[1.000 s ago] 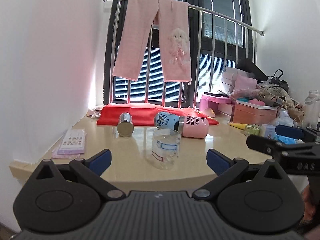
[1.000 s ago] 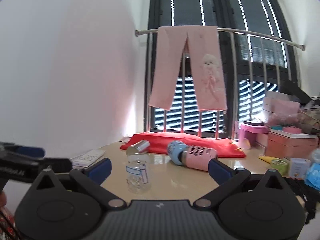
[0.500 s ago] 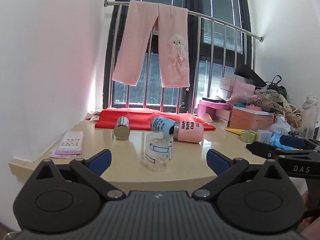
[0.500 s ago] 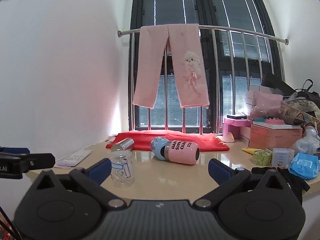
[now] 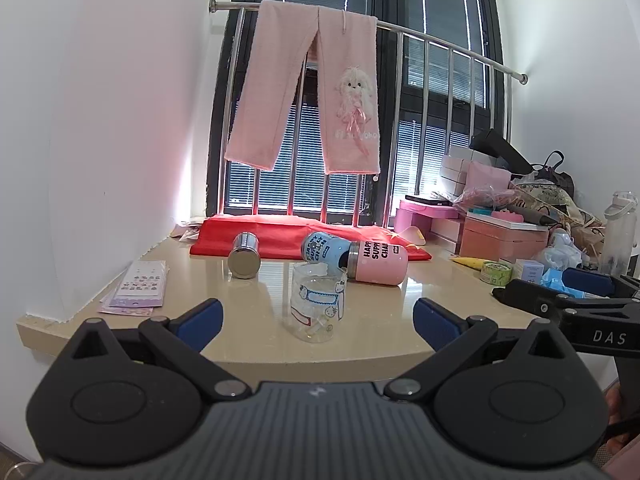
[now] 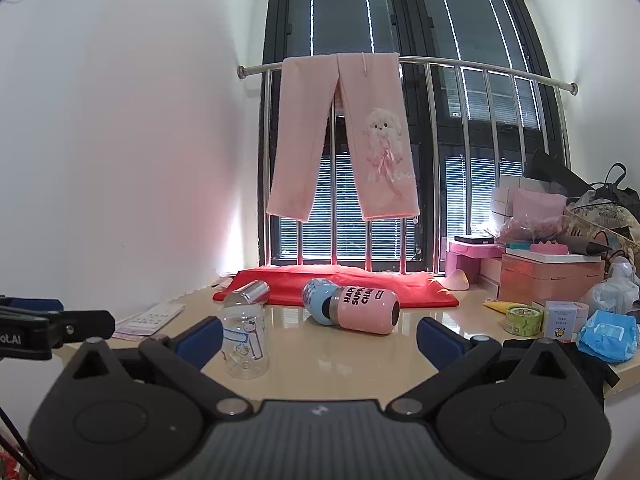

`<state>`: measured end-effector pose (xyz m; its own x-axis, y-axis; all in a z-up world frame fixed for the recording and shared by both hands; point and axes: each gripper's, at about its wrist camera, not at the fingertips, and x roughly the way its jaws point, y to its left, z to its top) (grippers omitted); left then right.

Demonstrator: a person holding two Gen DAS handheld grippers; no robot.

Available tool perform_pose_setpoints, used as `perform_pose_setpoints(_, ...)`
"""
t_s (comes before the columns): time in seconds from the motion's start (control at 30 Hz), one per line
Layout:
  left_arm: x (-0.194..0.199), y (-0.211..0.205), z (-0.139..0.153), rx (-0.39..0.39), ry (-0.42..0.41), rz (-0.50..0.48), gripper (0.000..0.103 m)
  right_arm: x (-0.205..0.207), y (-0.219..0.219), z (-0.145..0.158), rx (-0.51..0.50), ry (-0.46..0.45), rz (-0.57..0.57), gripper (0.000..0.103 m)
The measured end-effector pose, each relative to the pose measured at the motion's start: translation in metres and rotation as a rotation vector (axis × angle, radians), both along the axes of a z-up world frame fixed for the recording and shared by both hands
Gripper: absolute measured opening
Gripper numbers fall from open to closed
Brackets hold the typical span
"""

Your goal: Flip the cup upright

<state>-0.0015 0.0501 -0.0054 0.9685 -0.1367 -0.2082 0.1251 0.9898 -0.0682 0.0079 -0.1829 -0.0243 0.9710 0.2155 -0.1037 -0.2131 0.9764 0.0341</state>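
Observation:
A clear glass cup [image 5: 317, 302] with cartoon print stands on the beige counter [image 5: 248, 304] near its front edge; it also shows in the right wrist view [image 6: 245, 340]. A pink bottle [image 5: 376, 262] and a blue cup [image 5: 322, 247] lie on their sides behind it, as does a steel cup [image 5: 245, 255]. My left gripper [image 5: 316, 320] is open and empty, held back in front of the glass. My right gripper [image 6: 320, 338] is open and empty, to the right of the glass [image 5: 560, 300].
A red cloth [image 5: 280, 232] lies at the back under a railing with pink trousers [image 5: 316, 100]. Sticker sheets [image 5: 140, 284] lie at the left. Pink boxes [image 5: 500, 236], tape [image 5: 496, 272], packets and bags crowd the right side. A white wall bounds the left.
Both grippers have drawn back and lowered a little from the counter, so the glass and lying cups look smaller and farther. No object has moved.

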Motion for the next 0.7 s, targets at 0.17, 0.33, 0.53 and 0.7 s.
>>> perform_pose_setpoints(0.17, 0.0004, 0.0004, -0.0005, 0.000, 0.000, 0.001, 0.103, -0.0001, 0.0009, 0.0008, -0.002, -0.004, 0.002, 0.103)
perform_pose_setpoints(0.33, 0.0004, 0.0004, -0.0004, 0.000, 0.000, 0.003, 0.103, -0.0001, 0.0009, 0.0005, -0.001, -0.004, 0.003, 0.103)
perform_pose_setpoints(0.53, 0.0003, -0.0006, -0.0012, 0.003, -0.003, 0.002, 0.103, -0.0008, 0.0008, 0.0008, 0.000, -0.005, 0.004, 0.103)
perform_pose_setpoints(0.7, -0.0007, -0.0005, -0.0018, 0.004, -0.008, 0.004, 0.103, -0.0013, 0.0010, 0.0007, 0.000, -0.006, 0.004, 0.103)
